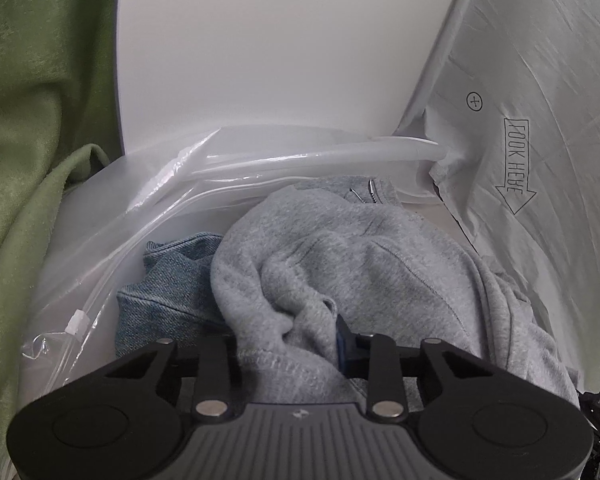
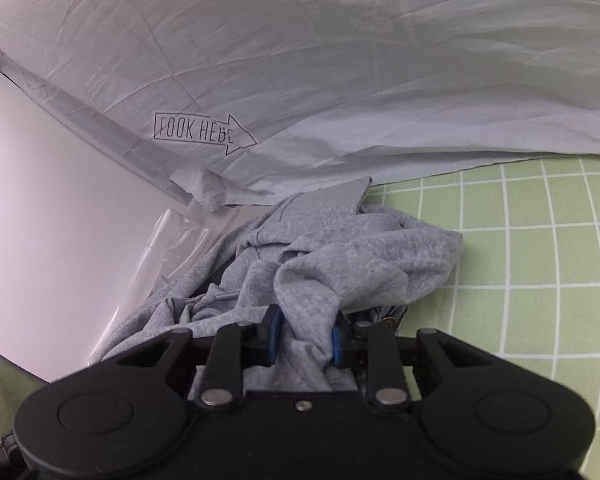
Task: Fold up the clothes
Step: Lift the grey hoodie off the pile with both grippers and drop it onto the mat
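A crumpled grey sweatshirt [image 1: 360, 256] lies bunched in front of both grippers. My left gripper [image 1: 288, 344] is shut on a fold of its hem; only the right blue pad [image 1: 342, 340] shows, the left one is hidden by cloth. In the right wrist view the same grey sweatshirt [image 2: 360, 252] lies partly on the green checked mat [image 2: 520, 260]. My right gripper [image 2: 306, 332] is shut on a bunched fold of it between the blue pads [image 2: 274, 330]. A blue denim garment [image 1: 168, 284] lies under the sweatshirt at the left.
A clear plastic bag [image 1: 148, 208] lies behind and left of the clothes. A grey sheet printed "LOOK HERE" [image 1: 516, 160] hangs at the right and fills the back of the right wrist view [image 2: 300, 80]. A white panel [image 1: 260, 40] stands behind. Green cloth [image 1: 28, 120] hangs at left.
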`<state>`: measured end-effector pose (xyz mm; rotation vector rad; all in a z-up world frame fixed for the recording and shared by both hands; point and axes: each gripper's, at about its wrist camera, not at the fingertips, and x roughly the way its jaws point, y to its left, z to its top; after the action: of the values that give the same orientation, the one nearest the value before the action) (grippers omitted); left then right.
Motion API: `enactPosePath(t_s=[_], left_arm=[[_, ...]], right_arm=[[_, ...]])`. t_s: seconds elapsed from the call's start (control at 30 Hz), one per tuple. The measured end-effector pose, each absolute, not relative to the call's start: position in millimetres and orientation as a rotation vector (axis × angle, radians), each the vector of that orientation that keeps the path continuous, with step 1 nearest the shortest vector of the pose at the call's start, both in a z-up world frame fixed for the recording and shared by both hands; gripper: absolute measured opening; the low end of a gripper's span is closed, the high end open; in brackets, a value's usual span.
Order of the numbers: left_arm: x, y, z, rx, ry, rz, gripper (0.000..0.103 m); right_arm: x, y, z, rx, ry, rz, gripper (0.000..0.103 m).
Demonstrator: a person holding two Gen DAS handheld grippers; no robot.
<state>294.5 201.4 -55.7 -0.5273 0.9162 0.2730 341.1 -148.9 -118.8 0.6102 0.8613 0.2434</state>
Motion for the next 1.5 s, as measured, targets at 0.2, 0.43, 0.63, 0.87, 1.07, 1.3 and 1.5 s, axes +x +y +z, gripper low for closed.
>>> enactPosePath(t_s=[0.2, 0.43, 0.63, 0.87, 1.07, 1.3, 1.5], left_arm=[[287, 199, -33, -0.537, 0.855, 0.253, 0.019], [268, 180, 38, -0.519, 0.660, 0.136, 0.016], [235, 150, 99, -0.512, 0.496, -0.015, 0.016], [191, 105, 160, -0.544, 0.380, -0.216, 0.016], [137, 32, 162, -0.559, 0.495, -0.406, 0.016], [81, -60, 55, -0.474, 1.024, -0.448, 0.040], [61, -51, 14, -0.373, 1.124, -0.291, 0.057]], right_arm=[[314, -160, -88, 0.576, 0.700, 0.269, 0.017], [283, -189, -36, 0.638, 0.535, 0.313, 0.014], [245, -221, 2, 0.743, 0.399, 0.328, 0.013], [181, -296, 64, 0.781, 0.163, 0.234, 0.013], [102, -380, 95, 0.704, 0.079, 0.024, 0.013], [40, -450, 36, 0.594, 0.409, -0.372, 0.057], [4, -429, -30, 0.555, 0.644, -0.429, 0.072]])
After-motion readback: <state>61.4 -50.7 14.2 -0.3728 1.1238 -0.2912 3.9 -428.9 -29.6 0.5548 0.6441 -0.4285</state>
